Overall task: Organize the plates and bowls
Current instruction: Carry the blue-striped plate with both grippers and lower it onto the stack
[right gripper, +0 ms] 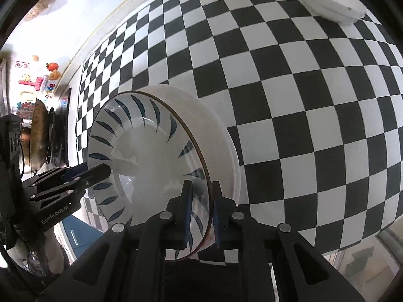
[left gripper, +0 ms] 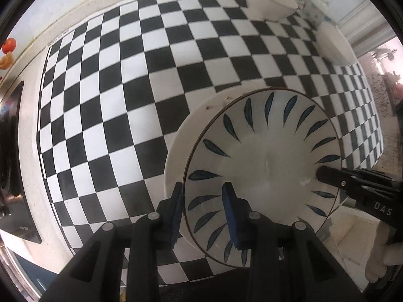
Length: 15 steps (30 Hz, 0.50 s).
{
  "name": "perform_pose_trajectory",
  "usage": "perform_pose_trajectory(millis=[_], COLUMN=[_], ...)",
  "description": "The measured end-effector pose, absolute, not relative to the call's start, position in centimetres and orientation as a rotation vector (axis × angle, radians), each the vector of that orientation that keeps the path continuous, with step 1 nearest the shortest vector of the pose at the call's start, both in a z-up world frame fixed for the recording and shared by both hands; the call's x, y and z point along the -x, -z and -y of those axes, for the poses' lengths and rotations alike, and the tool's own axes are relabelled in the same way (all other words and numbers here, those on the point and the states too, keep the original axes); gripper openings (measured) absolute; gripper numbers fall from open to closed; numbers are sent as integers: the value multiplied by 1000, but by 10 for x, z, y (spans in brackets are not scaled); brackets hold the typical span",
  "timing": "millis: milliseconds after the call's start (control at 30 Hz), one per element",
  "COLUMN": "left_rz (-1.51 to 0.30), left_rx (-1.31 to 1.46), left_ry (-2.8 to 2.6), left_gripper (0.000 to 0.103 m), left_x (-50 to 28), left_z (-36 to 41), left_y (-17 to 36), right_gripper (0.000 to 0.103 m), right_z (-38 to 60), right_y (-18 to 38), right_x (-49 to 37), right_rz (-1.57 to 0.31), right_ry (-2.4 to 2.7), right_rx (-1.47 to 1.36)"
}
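Gripping one blue-leaf bowl (left gripper: 264, 166) by opposite rims, both grippers over the checkered cloth (left gripper: 121, 80).

Left gripper (left gripper: 204, 216) pinches the near-left rim, one pad inside, one outside; right gripper (right gripper: 201, 209) clamps the opposite rim the same way. Bowl sits tilted above the cloth's near edge. Farther back, right side: white bowl (left gripper: 269, 2), then an upturned white bowl (left gripper: 332, 45), well apart from the held one.

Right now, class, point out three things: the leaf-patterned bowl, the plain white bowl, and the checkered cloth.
leaf-patterned bowl (left gripper: 264, 161), left wrist view, its pale inner bottom.
plain white bowl (left gripper: 267, 2), left wrist view, its outer wall.
checkered cloth (right gripper: 302, 115), right wrist view, a bare patch right of the patterned bowl.
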<state>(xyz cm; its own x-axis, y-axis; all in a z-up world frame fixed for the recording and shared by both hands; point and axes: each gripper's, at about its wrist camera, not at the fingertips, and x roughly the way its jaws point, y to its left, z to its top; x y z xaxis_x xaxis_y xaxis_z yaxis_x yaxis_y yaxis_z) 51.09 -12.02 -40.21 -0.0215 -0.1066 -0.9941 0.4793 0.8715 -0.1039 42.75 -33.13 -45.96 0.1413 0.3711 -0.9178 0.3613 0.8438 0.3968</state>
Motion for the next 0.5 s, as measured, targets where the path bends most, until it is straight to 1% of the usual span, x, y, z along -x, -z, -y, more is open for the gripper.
perform_pose_trajectory(millis=[333, 500], left_rz=[-1571, -1574], left_rx=[-321, -333], left_ry=[422, 408], left_gripper=[28, 28], left_x=[-514, -511], left_z=[135, 142], left_y=[422, 423], right_gripper=[16, 16], right_z=[323, 316], right_y=[473, 474], right_x=[-440, -449], right_rz=[-1504, -1513], right_ry=[-11, -5], right_rx=[-583, -567])
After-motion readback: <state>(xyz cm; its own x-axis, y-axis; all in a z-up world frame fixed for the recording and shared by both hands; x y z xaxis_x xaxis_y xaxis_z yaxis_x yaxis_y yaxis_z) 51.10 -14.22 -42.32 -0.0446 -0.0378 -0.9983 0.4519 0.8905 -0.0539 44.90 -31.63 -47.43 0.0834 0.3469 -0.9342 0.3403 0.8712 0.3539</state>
